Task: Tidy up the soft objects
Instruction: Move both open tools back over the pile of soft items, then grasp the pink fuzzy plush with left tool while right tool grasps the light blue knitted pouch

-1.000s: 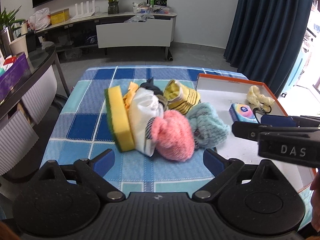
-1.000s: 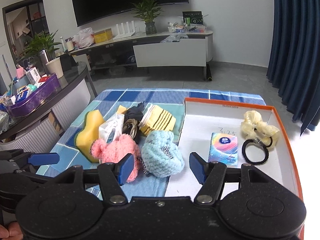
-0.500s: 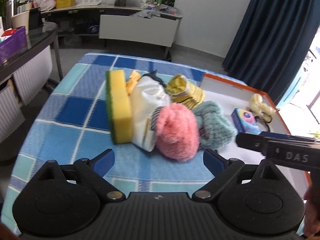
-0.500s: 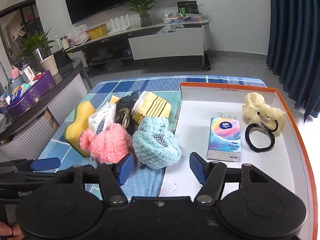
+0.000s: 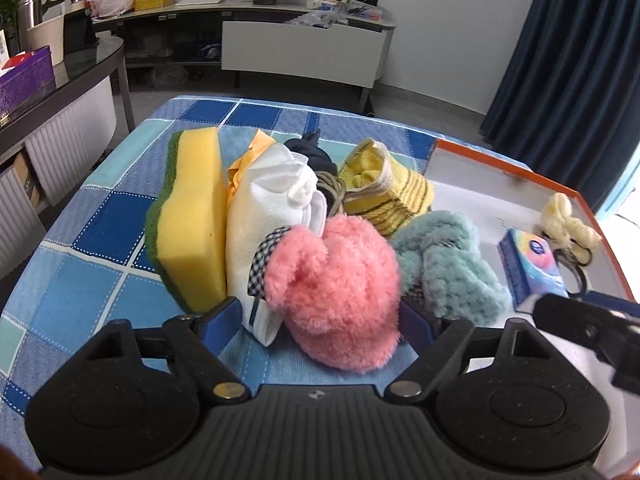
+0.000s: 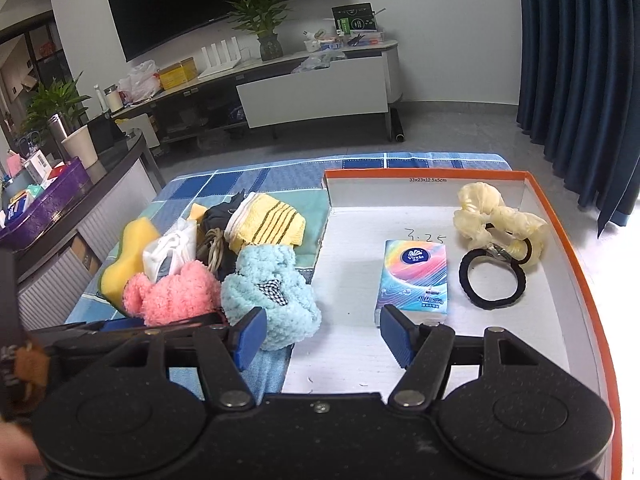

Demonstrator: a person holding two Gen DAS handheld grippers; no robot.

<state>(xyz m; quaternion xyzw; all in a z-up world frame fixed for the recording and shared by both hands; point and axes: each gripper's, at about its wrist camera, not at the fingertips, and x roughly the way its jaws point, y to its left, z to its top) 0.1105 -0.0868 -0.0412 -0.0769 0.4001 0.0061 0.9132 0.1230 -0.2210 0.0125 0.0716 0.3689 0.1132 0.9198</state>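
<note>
A pile of soft things lies on the blue checked cloth: a pink fluffy piece (image 5: pixel 336 292) (image 6: pixel 176 292), a light-blue fluffy piece (image 5: pixel 444 268) (image 6: pixel 268 292), a yellow sponge (image 5: pixel 192 216) (image 6: pixel 128 248), a white cloth (image 5: pixel 268 216) and a yellow striped cloth (image 5: pixel 384 196) (image 6: pixel 268 224). My left gripper (image 5: pixel 320 320) is open, its jaws on either side of the pink piece. My right gripper (image 6: pixel 320 336) is open and empty, low over the left edge of the orange-rimmed tray (image 6: pixel 560 216), beside the blue piece.
The tray holds a tissue pack (image 6: pixel 414 276) (image 5: pixel 534 272), a cream scrunchie (image 6: pixel 500 216) and a black hair band (image 6: pixel 492 280). A dark side table (image 6: pixel 80 192) with a purple box stands to the left. A TV cabinet stands behind.
My left gripper has moved forward and down until its open jaws flank the pink piece. My right gripper has moved forward and lower over the tray's edge.
</note>
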